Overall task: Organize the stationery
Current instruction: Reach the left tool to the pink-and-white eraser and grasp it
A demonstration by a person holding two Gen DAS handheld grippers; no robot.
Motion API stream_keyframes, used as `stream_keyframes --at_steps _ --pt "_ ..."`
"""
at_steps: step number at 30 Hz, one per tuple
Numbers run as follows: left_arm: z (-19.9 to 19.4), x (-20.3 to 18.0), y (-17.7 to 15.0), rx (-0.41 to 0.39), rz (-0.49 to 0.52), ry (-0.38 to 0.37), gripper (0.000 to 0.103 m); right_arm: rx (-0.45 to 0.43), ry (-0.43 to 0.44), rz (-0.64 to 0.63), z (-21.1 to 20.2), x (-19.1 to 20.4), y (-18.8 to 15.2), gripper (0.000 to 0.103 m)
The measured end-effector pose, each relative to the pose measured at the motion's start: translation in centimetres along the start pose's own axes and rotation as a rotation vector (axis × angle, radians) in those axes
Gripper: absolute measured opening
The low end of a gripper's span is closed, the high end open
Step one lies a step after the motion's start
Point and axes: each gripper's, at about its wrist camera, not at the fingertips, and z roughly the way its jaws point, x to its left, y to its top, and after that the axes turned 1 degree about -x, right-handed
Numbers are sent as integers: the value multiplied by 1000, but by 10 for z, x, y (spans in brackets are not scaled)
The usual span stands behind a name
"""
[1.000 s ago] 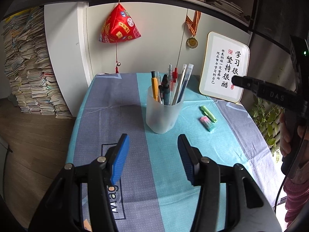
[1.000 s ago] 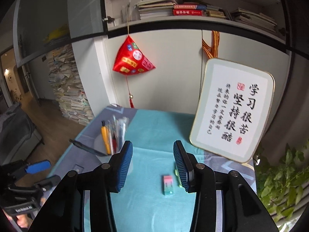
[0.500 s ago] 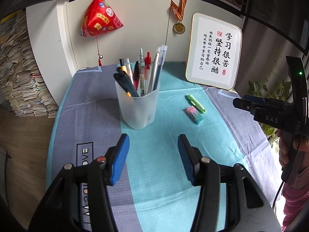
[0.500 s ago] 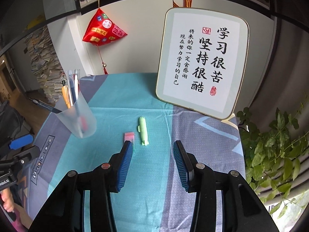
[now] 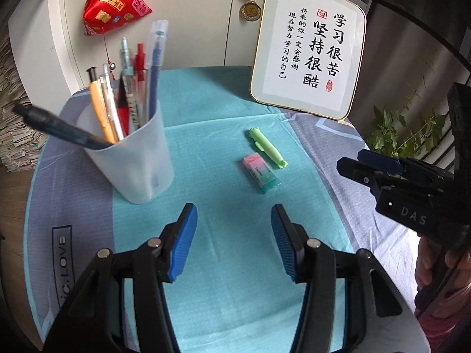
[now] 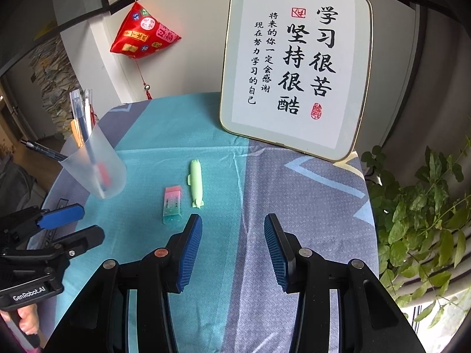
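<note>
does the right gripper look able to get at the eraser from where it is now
Probably yes. The right gripper is open and empty, and the eraser lies flat just ahead of its left finger, with bare cloth between. The green pen lies close beside it and may get nudged.

Two wrist fisheyes angled down over the table (image 5: 141,264), near, from opposite sides, sharing eraser (image 5: 260,173) and cup (image 6: 97,164)

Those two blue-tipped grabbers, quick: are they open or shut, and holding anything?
Left gripper: open, nothing between its fingers.
Right gripper: open, nothing between its fingers.
</note>
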Motion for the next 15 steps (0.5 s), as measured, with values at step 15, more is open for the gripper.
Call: stream_keyframes --at_steps 15 --pt "80 -19 36 109 -83 0 18 2 -10 52 3 -30 -5 44"
